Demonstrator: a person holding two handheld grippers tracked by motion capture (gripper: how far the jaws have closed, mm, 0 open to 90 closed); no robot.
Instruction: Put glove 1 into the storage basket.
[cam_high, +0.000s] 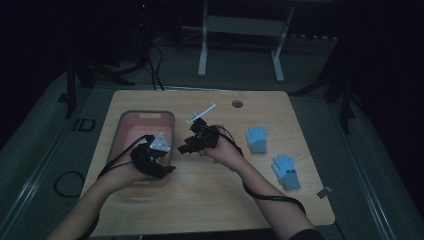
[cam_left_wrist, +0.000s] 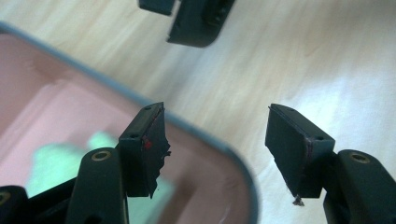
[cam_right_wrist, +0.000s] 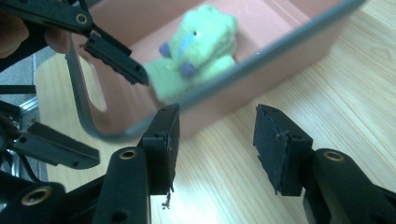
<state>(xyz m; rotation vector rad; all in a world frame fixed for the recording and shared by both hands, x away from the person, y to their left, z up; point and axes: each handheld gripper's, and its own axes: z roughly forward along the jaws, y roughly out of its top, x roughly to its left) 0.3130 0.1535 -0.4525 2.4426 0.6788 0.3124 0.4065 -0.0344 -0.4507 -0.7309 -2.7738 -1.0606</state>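
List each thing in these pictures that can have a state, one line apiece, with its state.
Left gripper: open, nothing between the pads.
Right gripper: open, nothing between the pads.
Pink bin: upright, holding a green glove.
Green glove: lying inside the bin.
Two blue gloves: lying flat on the table, apart.

Very dim and underexposed from the high view, surroundings nearly black. Far brighter from both gripper views, with washed-out glare across the tabletop. Soft, blurred focus on the green toy.
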